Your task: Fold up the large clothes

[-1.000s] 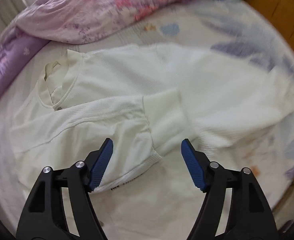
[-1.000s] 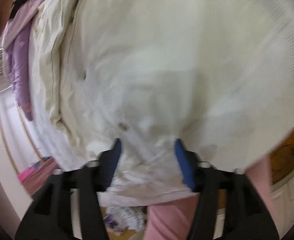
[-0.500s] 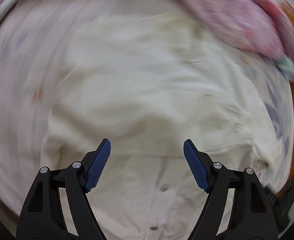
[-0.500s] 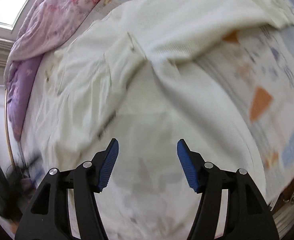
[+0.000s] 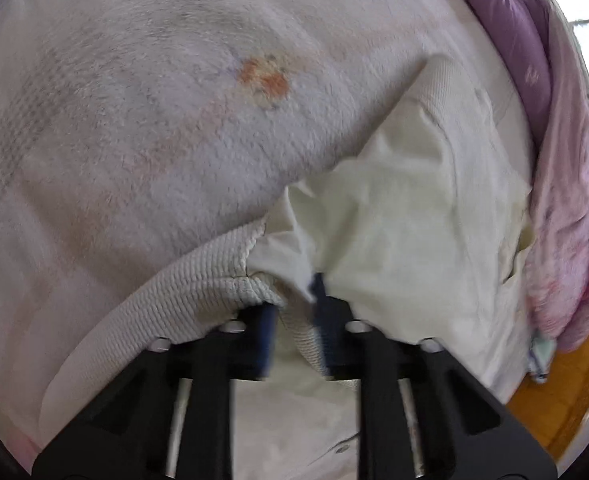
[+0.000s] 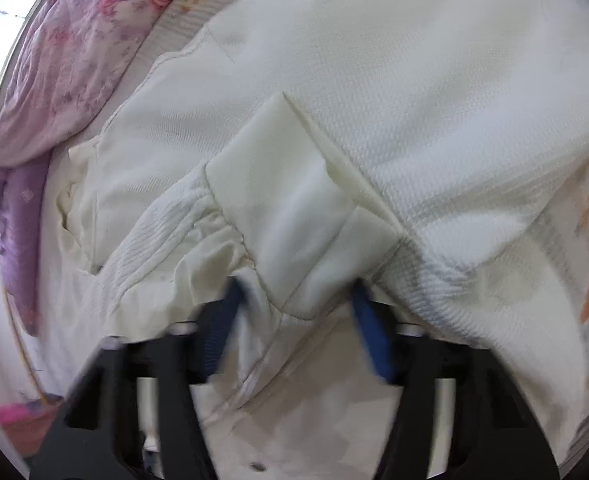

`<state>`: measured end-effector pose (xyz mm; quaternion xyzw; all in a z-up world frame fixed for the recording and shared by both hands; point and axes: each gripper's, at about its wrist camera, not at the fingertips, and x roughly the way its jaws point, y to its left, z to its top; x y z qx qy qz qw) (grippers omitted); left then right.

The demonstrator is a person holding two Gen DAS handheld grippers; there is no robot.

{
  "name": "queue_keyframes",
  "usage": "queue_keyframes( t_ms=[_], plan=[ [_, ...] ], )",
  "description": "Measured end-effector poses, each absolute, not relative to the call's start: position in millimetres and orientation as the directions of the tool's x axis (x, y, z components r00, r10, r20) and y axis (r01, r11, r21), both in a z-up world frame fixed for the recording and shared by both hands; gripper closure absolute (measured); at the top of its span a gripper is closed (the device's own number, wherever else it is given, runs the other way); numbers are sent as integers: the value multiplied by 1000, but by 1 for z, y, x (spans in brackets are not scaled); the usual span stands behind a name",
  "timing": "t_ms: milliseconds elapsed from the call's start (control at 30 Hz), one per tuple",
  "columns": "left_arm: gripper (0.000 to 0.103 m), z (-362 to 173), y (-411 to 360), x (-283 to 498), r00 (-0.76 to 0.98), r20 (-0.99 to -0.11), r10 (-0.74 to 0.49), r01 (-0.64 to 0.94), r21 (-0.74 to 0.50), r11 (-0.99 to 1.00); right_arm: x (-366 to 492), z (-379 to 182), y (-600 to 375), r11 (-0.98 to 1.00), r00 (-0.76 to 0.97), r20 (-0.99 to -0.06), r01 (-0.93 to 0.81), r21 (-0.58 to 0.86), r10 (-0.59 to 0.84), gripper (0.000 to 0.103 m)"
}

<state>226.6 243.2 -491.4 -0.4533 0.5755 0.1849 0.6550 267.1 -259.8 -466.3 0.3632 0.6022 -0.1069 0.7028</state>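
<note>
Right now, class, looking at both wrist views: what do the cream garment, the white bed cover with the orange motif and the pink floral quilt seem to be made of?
Cream garment: probably a matt knit, judging by its waffle weave and ribbed hem.
White bed cover with the orange motif: likely fleece or plush, as its surface looks fuzzy and napped.
Pink floral quilt: printed woven fabric, seemingly padded, as it lies in puffy folds.

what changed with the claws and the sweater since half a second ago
Both claws came down from open above the cream sweater onto its edge. The left claw is closing with a ribbed hem between its jaws; the right claw is closing around bunched fabric. The sweater still lies on the bed beside the purple quilt.
</note>
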Motion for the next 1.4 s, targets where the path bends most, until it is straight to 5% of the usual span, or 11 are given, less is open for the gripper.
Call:
queue_keyframes(
  t_ms=[233,333,400,533,600,667,767,867,1133,1300,1400],
  plan=[
    [95,-466,252,224,257,-944,-206,-747,-329,577,261,-469,-234,826,189,-950,471,309,247,77],
    [87,-469,241,236,134,-979,-156,-675,-205,709,259,-467,-247,788,144,-942,518,332,302,72],
    [67,-456,228,238,71,-990,-121,-628,-138,766,256,-448,-253,800,109,-960,533,276,258,60],
    [67,-419,200,239,75,-996,-55,-468,-84,880,250,-402,-253,883,167,-984,448,137,68,53],
    [68,-404,187,251,121,-993,-4,-382,-50,923,256,-387,-248,927,228,-974,367,79,-7,57],
    [68,-399,175,271,174,-984,37,-311,-20,950,263,-392,-241,956,238,-971,282,76,7,81],
    [73,-421,186,291,175,-980,99,-258,51,965,283,-427,-232,959,180,-970,202,197,161,93],
    [80,-462,211,290,86,-989,124,-258,98,961,280,-466,-229,977,89,-994,198,74,57,102],
    [81,-440,229,270,178,-982,56,-240,12,971,273,-444,-242,954,137,-984,261,146,113,101],
    [81,-420,226,325,328,-943,51,-185,-11,983,300,-425,-220,965,211,-963,169,202,165,101],
    [81,-444,223,365,322,-943,91,-181,33,983,318,-447,-212,980,179,-980,166,113,83,103]
  ],
)
